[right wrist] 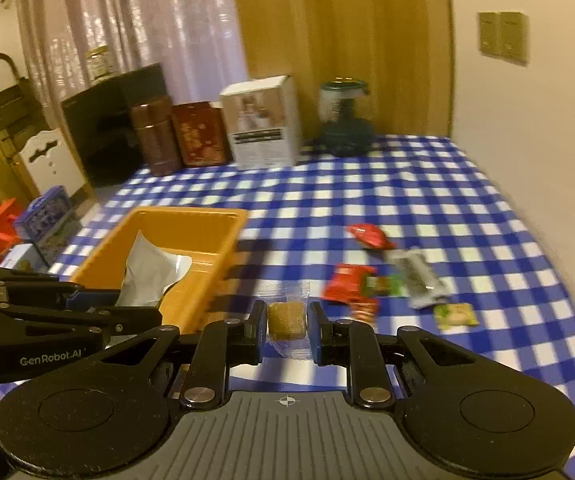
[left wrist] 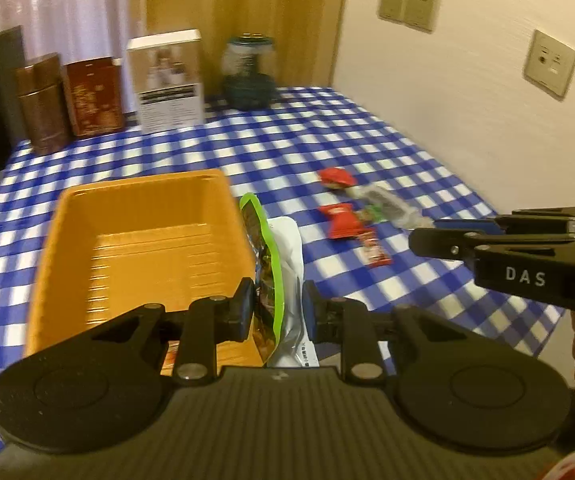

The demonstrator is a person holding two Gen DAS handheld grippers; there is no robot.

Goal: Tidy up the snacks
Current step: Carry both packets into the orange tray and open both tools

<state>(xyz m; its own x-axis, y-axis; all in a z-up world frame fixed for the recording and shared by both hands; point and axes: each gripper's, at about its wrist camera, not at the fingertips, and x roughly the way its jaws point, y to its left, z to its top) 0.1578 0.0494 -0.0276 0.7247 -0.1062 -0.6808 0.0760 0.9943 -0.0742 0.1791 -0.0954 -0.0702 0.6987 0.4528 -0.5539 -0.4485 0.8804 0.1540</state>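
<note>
An orange bin (left wrist: 135,240) stands on the blue checked tablecloth (left wrist: 295,144); it also shows in the right wrist view (right wrist: 207,240). My left gripper (left wrist: 277,312) is shut on a green-edged silver snack pouch (left wrist: 277,276), held just right of the bin's near corner; its silver back shows in the right wrist view (right wrist: 147,276). My right gripper (right wrist: 286,330) is shut on a clear-wrapped brown biscuit (right wrist: 286,320) above the cloth, right of the bin. Loose snacks (right wrist: 371,284) lie to the right: red packets (left wrist: 341,220), a silver packet (right wrist: 417,276), a green-yellow packet (right wrist: 455,314).
At the table's back stand a brown tin (left wrist: 41,104), a red box (left wrist: 95,96), a white carton (left wrist: 169,80) and a dark green lantern (left wrist: 249,74). A wall (left wrist: 467,100) runs along the right side. Bags and boxes sit on the floor to the left (right wrist: 15,232).
</note>
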